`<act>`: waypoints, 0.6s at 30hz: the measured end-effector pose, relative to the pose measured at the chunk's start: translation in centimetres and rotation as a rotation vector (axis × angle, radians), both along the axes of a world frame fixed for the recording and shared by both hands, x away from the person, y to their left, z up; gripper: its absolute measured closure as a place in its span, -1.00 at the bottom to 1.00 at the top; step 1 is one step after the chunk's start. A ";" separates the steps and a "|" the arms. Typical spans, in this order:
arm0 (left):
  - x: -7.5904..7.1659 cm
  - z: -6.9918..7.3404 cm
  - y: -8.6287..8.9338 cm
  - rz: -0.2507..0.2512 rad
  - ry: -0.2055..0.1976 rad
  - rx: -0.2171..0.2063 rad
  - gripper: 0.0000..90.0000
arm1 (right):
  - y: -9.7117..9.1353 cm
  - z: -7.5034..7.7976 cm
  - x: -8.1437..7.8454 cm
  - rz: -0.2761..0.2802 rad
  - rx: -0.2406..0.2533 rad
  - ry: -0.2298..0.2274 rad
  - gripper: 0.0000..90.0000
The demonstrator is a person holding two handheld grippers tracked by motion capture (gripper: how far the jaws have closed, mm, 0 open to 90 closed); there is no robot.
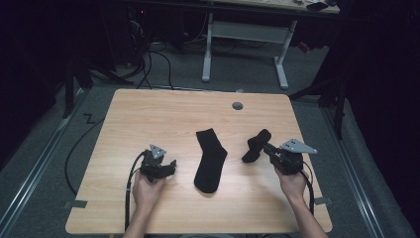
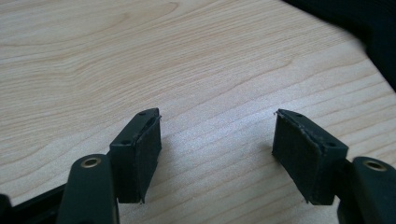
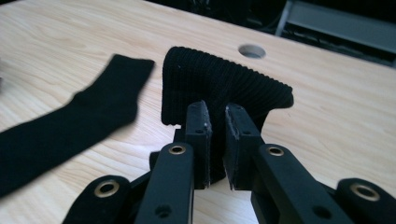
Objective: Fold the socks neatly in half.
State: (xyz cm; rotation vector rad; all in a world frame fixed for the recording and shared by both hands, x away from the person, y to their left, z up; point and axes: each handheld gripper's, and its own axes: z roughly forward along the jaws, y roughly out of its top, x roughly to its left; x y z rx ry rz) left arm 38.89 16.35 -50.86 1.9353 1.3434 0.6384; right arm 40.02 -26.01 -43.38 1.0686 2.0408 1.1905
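**Right gripper clamped on one black sock; left gripper open over bare wood**

We find the right gripper [image 3: 215,122] with its jaws drawn close together, pinching a fold of the ribbed black sock [image 3: 219,88]. The cloth runs down between the two pads and bulges above and beyond the fingertips. In the high view this held sock [image 1: 256,144] hangs from the jaw tips, its lower end at or just above the table [image 1: 148,114]; we cannot tell whether it touches.

The second sock [image 1: 210,159] lies flat on the wood, between the two grippers and clear of both sets of fingers.

The left gripper [image 2: 217,140] stands with its jaws wide apart, nothing between the pads, only bare tabletop. A dark edge of cloth lies beyond its right fingertip.
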 end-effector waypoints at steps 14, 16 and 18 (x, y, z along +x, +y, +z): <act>0.0 0.0 0.0 0.001 0.000 0.000 -0.28 | 3.2 3.2 -3.1 0.135 0.029 -0.061 0.80; 0.0 0.0 0.0 0.001 0.000 0.000 -0.27 | 3.9 3.6 -3.3 0.156 0.031 -0.062 0.80; 0.0 0.0 0.0 0.001 0.000 0.001 -0.27 | 4.2 3.7 -3.3 0.167 0.027 -0.059 0.80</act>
